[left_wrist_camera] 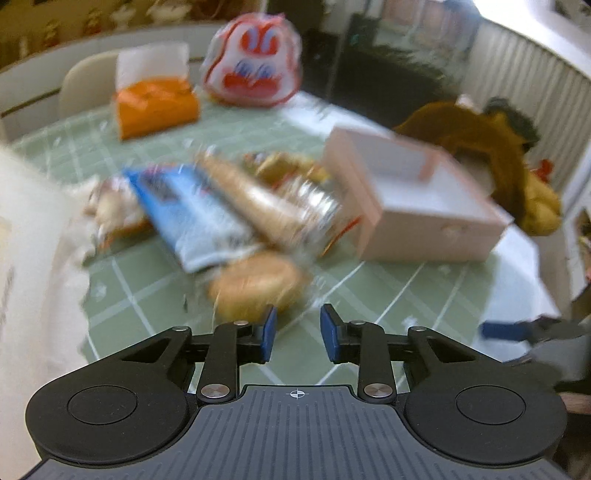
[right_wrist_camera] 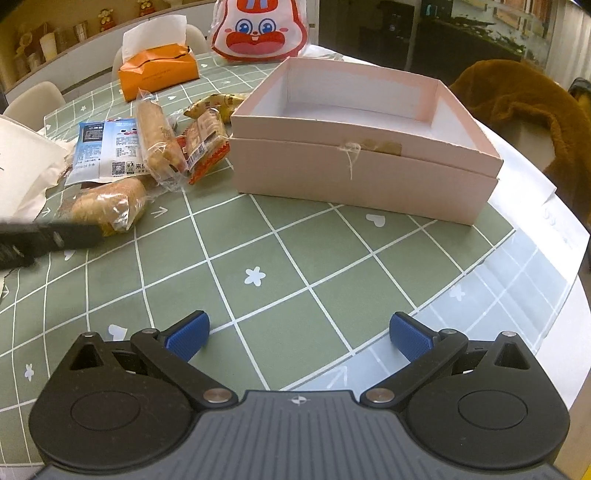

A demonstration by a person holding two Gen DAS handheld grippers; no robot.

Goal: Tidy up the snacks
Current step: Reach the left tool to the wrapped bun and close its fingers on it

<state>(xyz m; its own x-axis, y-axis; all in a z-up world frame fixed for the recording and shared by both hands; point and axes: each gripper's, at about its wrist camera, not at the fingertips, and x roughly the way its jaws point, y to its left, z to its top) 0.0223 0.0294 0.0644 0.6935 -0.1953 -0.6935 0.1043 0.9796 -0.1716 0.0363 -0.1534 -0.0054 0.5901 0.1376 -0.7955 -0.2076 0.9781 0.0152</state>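
A pile of wrapped snacks lies on the green checked tablecloth: a round bun (left_wrist_camera: 258, 286) (right_wrist_camera: 107, 205), a long bread stick (left_wrist_camera: 255, 201) (right_wrist_camera: 157, 134), a blue-white packet (left_wrist_camera: 192, 218) (right_wrist_camera: 105, 146), a red-orange packet (right_wrist_camera: 203, 147) and a yellow packet (right_wrist_camera: 218, 103). An open, empty pink box (left_wrist_camera: 417, 199) (right_wrist_camera: 362, 147) stands right of the pile. My left gripper (left_wrist_camera: 297, 332) is open with a narrow gap, empty, just in front of the bun; the left wrist view is blurred. My right gripper (right_wrist_camera: 299, 338) is wide open and empty over bare cloth, well short of the box.
An orange tissue box (right_wrist_camera: 159, 72) and a rabbit-face bag (right_wrist_camera: 258, 29) stand at the table's far side. A white bag (right_wrist_camera: 22, 166) lies at the left. A brown fleece garment (right_wrist_camera: 524, 107) hangs on a chair at the right. The table edge (right_wrist_camera: 554, 229) curves round at right.
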